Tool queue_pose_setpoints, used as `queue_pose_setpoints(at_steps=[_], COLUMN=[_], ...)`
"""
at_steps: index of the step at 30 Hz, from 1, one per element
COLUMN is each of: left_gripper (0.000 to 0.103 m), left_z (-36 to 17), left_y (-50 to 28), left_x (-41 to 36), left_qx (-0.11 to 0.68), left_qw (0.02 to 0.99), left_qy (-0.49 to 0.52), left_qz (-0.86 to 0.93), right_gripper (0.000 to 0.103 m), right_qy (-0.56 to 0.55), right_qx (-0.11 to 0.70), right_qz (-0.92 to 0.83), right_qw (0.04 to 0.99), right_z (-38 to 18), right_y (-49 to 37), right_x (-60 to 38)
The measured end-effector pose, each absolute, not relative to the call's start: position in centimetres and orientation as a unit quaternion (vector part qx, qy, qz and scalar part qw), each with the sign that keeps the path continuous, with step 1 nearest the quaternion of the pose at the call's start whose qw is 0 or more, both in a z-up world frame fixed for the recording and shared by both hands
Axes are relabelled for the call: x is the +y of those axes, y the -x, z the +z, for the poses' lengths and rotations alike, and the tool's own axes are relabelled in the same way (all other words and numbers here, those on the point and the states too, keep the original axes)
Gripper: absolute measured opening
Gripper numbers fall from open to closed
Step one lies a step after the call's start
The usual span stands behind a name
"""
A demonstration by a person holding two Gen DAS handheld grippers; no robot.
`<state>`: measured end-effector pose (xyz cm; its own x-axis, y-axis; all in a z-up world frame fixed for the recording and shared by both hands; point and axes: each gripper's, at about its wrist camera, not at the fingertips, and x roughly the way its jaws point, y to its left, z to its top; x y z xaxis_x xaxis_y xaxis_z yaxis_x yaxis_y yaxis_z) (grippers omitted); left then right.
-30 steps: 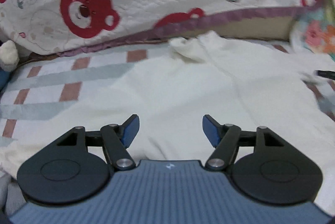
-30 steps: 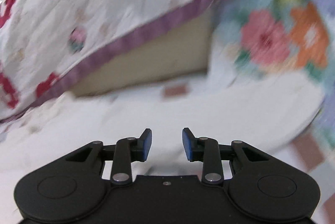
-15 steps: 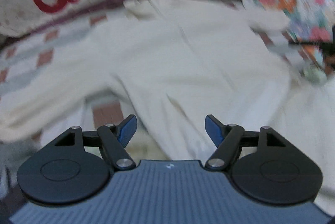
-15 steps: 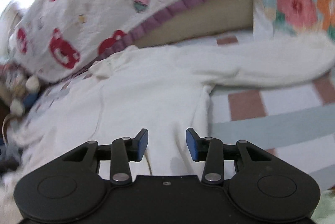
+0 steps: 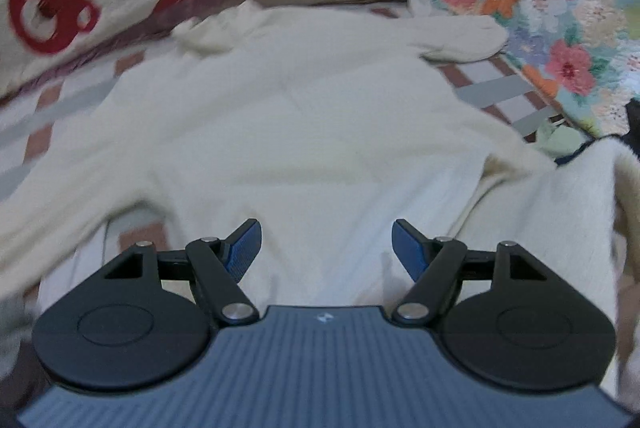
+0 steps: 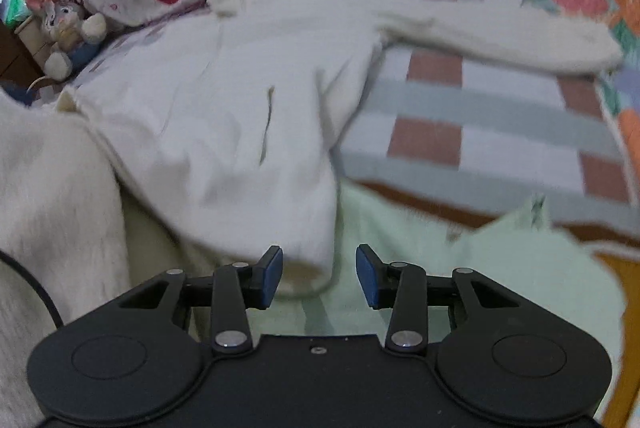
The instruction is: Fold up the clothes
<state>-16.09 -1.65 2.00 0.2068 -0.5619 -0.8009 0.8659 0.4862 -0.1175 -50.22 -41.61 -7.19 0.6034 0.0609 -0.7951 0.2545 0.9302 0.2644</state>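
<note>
Bed [image 6: 480, 108], sweater [image 5: 312, 132] now nearer, steadier.

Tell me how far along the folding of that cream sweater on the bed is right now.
Barely started. Done: the cream sweater lies spread flat on the checked bedspread, its sleeve stretched out toward the floral quilt. In hand: nothing; the left gripper and right gripper are both open, over the sweater's lower part. Left: no fold is visible, so sleeves and body all remain.
</note>
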Motion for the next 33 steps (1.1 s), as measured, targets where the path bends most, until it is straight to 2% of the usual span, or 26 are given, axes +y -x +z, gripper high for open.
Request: queue_pose_setpoints(at_steps=[4,9,10,11,14,17,19,25,33], left_gripper=[0.071,0.071,0.071,0.071,0.071,0.071,0.075,0.076,0.076], left_z=[2.0,1.5,1.4,1.5,1.8,2.8,3.0,1.6,-1.5], left_y=[16.8,17.4,17.4,17.3,17.1,17.6,18.1,19.4,19.3], left_x=[-3.9,-3.5,-3.0,-2.6,-1.5,-1.4,-2.7,-8.2,-13.3], left_qx=[0.408,0.416,0.420,0.420,0.418,0.383,0.371,0.362,0.405], left_qw=[0.747,0.747,0.749,0.752,0.759,0.759,0.756,0.723,0.665], left_qy=[-0.203,-0.211,-0.205,-0.202,-0.192,-0.169,-0.172,-0.206,-0.213], left_qz=[-0.484,-0.474,-0.470,-0.466,-0.461,-0.498,-0.511,-0.551,-0.590], right_gripper=[0.053,0.052,0.045,0.010,0.010,0.010,0.010,0.010,0.010], right_qy=[-0.177,-0.187,-0.194,-0.198,-0.214,-0.235,-0.213,-0.176,-0.140], right_qx=[0.442,0.394,0.373,0.357,0.286,0.211,0.193,0.188,0.179], right_qz=[-0.048,-0.076,-0.080,-0.081,-0.094,-0.096,-0.100,-0.110,-0.121], right_qw=[0.878,0.897,0.904,0.909,0.929,0.944,0.952,0.960,0.966], right_z=[-8.5,-9.0,-8.8,-8.5,-6.0,-2.6,-0.6,1.8,3.9], right_y=[50.2,49.7,49.5,49.2,48.6,48.1,47.1,44.2,43.0], right_x=[-40.7,-41.2,-41.6,-41.9,-42.6,-43.2,-42.8,-41.7,-41.1])
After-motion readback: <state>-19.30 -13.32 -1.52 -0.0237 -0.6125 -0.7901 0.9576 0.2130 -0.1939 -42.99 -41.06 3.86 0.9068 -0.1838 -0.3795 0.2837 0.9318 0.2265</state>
